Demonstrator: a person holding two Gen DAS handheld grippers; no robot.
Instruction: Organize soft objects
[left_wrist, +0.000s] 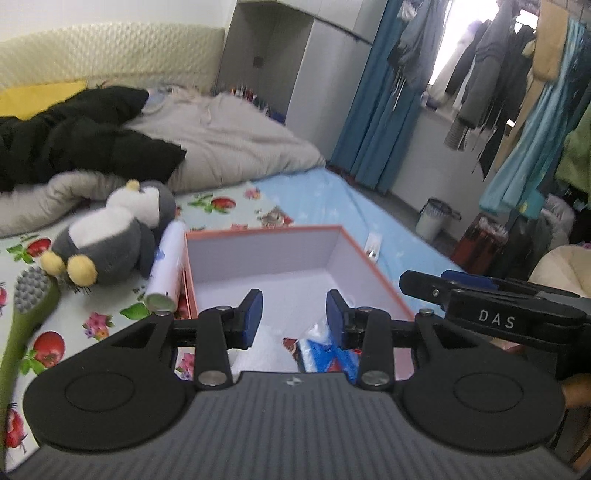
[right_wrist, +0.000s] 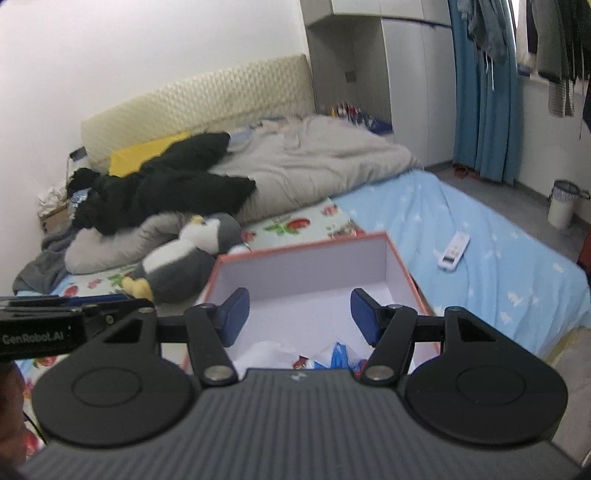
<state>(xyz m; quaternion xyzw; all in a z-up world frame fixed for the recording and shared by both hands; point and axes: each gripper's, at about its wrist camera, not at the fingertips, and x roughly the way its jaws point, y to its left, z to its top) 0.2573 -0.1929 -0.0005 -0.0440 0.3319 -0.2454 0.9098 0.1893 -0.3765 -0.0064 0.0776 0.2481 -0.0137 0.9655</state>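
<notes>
Hovering both tools over the open box (left_wrist: 280, 254) on the bed (left_wrist: 332, 199). My left tool (left_wrist: 294, 319) stands partly open, blue pads apart, nothing between them and nothing touched. My right tool (right_wrist: 300, 316) stands wider, also empty; its body shows at the right edge of the left view.

Box: orange rim, pale lining, sitting on the fruit-print sheet (left_wrist: 221, 205). Inside, at the near end, a white crumpled soft item (right_wrist: 266, 352) and a blue-and-white packet (left_wrist: 317, 350) with some red print; both partly hidden behind the tool bodies, so I cannot tell exactly what they are. The rest of the box floor is bare.

Plush penguin (left_wrist: 110, 240), grey and white with yellow feet, lies on its side on the sheet just left of the box. A white cylinder (left_wrist: 168, 262) lies between penguin and box, against the box wall. A green-handled brush (left_wrist: 26, 314) lies further left. A white remote (right_wrist: 453, 250) rests on the blue sheet to the right of the box.
</notes>
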